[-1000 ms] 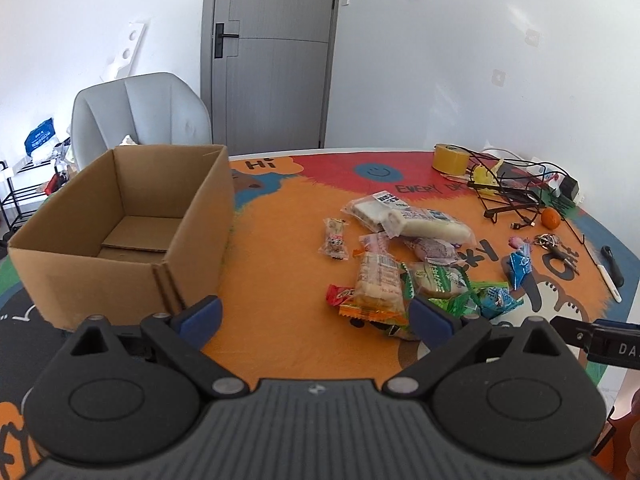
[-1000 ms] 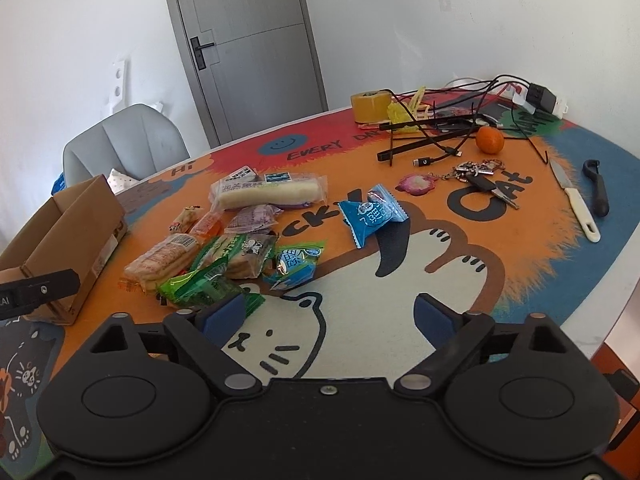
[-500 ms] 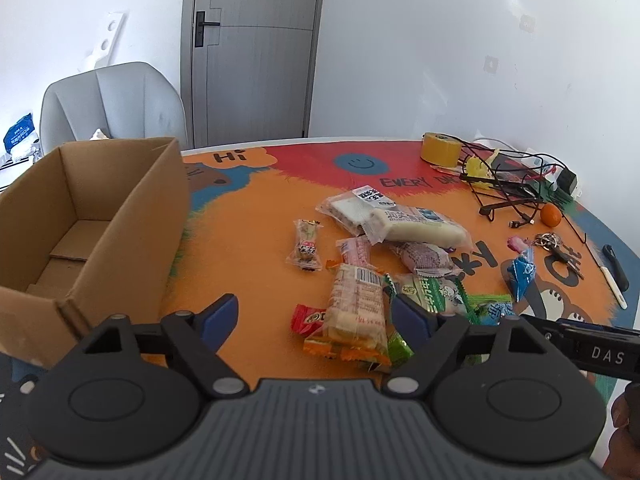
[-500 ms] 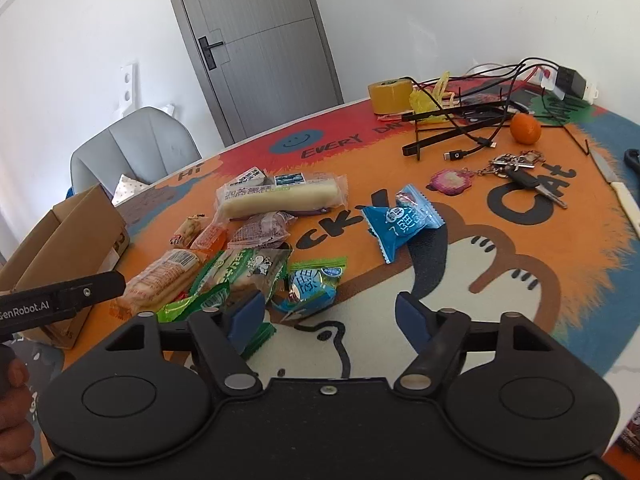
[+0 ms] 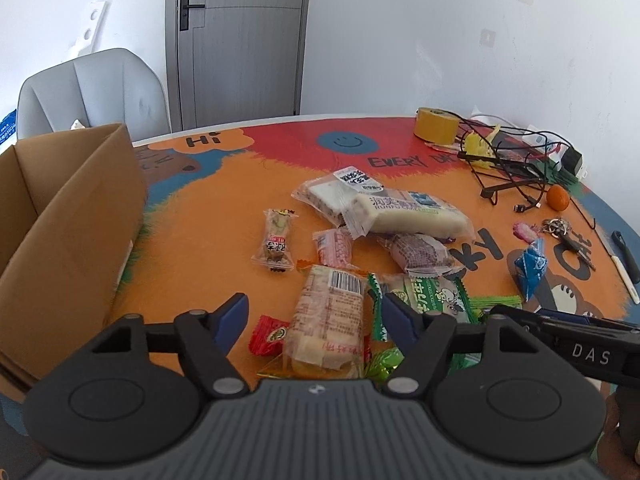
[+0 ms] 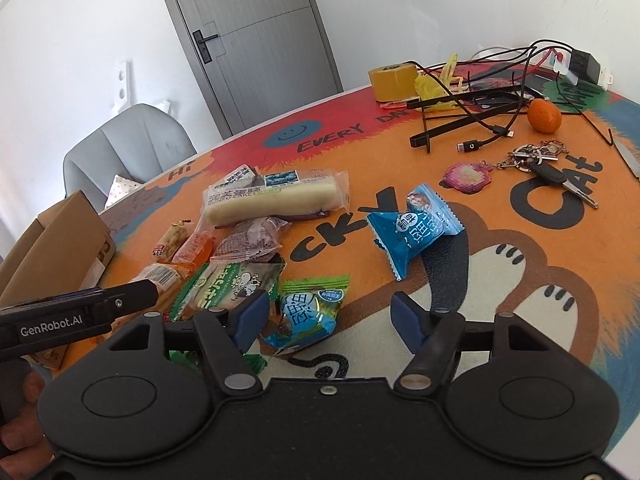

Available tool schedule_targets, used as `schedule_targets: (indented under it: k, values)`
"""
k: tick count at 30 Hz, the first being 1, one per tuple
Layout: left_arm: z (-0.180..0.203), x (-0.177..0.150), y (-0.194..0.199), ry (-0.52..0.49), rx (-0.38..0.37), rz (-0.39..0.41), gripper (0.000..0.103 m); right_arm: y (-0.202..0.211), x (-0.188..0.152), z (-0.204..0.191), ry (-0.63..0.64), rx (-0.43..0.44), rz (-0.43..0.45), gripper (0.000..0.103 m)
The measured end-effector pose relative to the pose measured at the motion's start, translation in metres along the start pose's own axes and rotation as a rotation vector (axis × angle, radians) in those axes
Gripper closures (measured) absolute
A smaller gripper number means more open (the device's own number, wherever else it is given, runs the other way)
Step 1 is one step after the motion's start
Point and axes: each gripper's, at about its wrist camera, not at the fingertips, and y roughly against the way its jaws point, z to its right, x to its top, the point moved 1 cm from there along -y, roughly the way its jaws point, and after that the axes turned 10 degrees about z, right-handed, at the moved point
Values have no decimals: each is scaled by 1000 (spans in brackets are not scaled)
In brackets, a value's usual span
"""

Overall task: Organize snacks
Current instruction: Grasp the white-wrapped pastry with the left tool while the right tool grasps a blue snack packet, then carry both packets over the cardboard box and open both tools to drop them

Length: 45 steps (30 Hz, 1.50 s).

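Note:
Several wrapped snacks lie in a loose pile on the colourful table mat. My left gripper is open, its fingers on either side of a clear-wrapped biscuit pack with a barcode, not touching it. A long white cake bar lies beyond. An open cardboard box stands at the left. My right gripper is open just above a small blue-green snack packet. A blue packet lies farther ahead. The box edge shows at the far left of the right wrist view.
A roll of yellow tape, black cables, an orange, keys and a knife lie at the table's right side. A grey chair stands behind the box. The table edge curves at the right.
Both grippers have moved forward and down toward the snack pile. The box has slid toward the left edge of the left wrist view. Both stay open.

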Motion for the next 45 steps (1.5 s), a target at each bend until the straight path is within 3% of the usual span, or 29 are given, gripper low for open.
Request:
schedule_targets:
  k: [5, 8, 9, 31, 45]
  values:
    - [7, -6, -11, -18, 1, -36, 42, -5, -1, -1, 25, -6, 7, 45]
    - [11, -8, -9, -49, 16, -17, 62, -6, 0, 2, 29, -21, 18, 61]
    - [12, -8, -8, -52, 18, -13, 68, -6, 0, 2, 28, -14, 18, 62]
    - [-8, 4, 46, 21, 17, 111, 69, 28, -1, -15, 7, 35, 70, 65]
    - [-38, 16, 87, 49, 75, 212, 69, 45, 7, -59, 50, 112, 124, 65]
